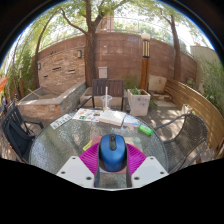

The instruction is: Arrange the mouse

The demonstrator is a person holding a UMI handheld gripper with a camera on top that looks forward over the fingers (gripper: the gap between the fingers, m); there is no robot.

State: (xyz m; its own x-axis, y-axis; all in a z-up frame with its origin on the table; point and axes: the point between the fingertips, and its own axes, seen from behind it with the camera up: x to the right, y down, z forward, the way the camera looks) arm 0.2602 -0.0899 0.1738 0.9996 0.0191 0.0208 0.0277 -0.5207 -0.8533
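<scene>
A blue computer mouse (112, 153) with a dark scroll wheel sits between my gripper's (112, 146) two fingers, its front pointing away from me. The magenta pads (91, 159) press against both of its sides, so the gripper is shut on it. The mouse is held over the near part of a round glass table (60, 140). Whether its underside touches the glass is hidden.
Beyond the mouse on the table lie white papers or a book (112, 117) and a small green object (146, 129). A dark chair (14, 130) stands left and a wooden bench (196, 112) right. A white planter (138, 100) and a brick wall (100, 60) are behind.
</scene>
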